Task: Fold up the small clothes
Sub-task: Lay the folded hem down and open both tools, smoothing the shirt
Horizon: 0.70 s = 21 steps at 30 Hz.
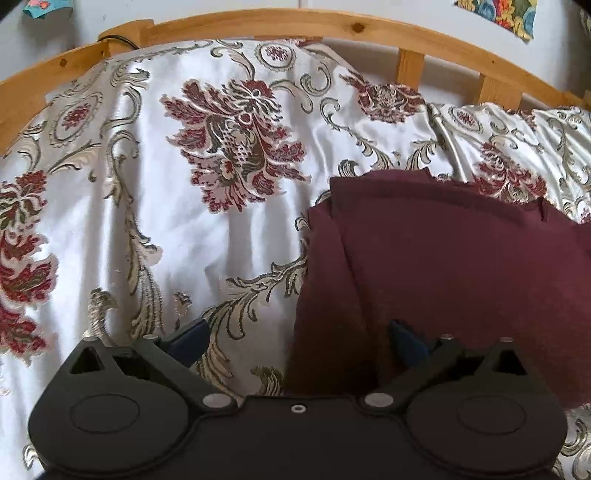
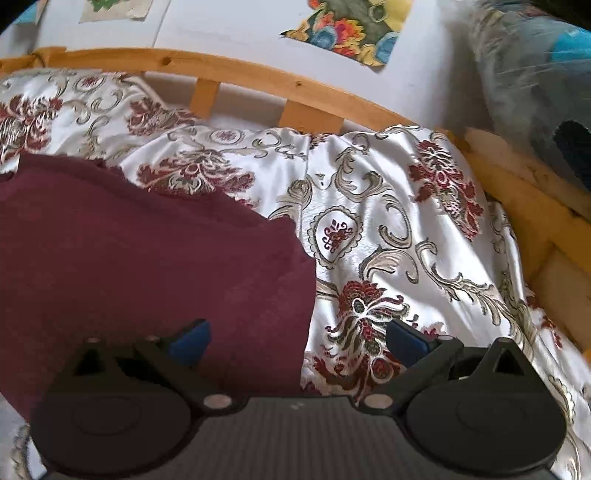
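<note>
A dark maroon garment (image 1: 443, 273) lies flat on a white floral bedspread (image 1: 184, 236), with a folded layer along its left side. My left gripper (image 1: 299, 341) is open and straddles the garment's left edge near its near corner: one blue pad over the bedspread, the other over the cloth. In the right wrist view the same garment (image 2: 140, 251) fills the left half. My right gripper (image 2: 297, 339) is open and straddles the garment's right edge, its left pad over the cloth, its right pad over the bedspread (image 2: 406, 240). Neither holds anything.
A wooden bed rail (image 1: 295, 26) with slats curves along the far side by a white wall; it also shows in the right wrist view (image 2: 258, 77). Colourful paper patches hang on the wall (image 2: 351, 29). A bluish bundle (image 2: 535, 92) sits beyond the bed's right corner.
</note>
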{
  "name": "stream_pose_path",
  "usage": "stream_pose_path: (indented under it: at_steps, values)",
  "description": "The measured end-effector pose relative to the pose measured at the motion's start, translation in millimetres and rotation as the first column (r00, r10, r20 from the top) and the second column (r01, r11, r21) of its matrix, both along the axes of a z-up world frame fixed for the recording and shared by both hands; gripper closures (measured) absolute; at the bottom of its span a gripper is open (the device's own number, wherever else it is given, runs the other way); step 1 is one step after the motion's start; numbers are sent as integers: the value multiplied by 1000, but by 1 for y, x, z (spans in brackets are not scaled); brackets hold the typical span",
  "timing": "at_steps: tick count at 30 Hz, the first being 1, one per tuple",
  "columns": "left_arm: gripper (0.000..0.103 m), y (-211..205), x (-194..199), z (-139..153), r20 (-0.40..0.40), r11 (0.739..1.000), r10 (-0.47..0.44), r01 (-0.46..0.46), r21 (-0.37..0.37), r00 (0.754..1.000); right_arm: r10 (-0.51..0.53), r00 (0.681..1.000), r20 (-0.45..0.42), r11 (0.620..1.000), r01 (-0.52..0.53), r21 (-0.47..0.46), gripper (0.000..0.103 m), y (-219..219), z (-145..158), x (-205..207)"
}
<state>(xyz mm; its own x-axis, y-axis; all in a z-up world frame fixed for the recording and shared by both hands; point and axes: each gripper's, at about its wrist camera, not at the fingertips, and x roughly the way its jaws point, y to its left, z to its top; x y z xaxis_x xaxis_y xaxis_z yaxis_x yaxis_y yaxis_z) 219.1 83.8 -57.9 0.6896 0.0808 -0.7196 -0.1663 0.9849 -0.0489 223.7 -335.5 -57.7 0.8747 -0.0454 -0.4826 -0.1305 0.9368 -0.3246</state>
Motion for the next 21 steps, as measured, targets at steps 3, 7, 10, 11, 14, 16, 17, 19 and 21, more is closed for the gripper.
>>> stream_pose_path:
  at_steps: [3, 7, 10, 11, 14, 16, 17, 19, 21]
  values:
    - [1, 0, -10, 5, 23, 1000, -17, 18, -22, 1000, 10, 999, 37, 998, -12, 55, 0, 7, 7, -10]
    - [1, -2, -16, 6, 28, 999, -40, 41, -22, 999, 58, 997, 60, 988, -66, 141, 0, 27, 15, -23]
    - [1, -4, -17, 3, 16, 998, -45, 46, -39, 999, 61, 995, 80, 987, -72, 141, 0, 50, 13, -31]
    - [1, -4, -17, 2, 15, 998, -48, 49, -44, 999, 59, 996, 73, 989, -68, 132, 0, 58, 13, -30]
    - [1, -8, -16, -1, 16, 998, -46, 47, -42, 999, 64, 996, 62, 988, -72, 136, 0, 80, 14, -31]
    - [1, -10, -15, -3, 16, 998, -48, 49, -43, 999, 76, 995, 70, 981, -87, 172, 0, 89, 15, -36]
    - [1, -10, -15, -4, 13, 998, -49, 49, -42, 999, 93, 993, 72, 976, -105, 189, 0, 92, 15, -38]
    - [1, -10, -13, -7, 0, 998, -46, 46, -44, 999, 127, 989, 80, 968, -141, 207, 0, 96, 12, -41]
    - [1, -9, -10, -10, -15, 998, -38, 37, -55, 999, 166, 982, 87, 963, -181, 200, 0, 97, 5, -43]
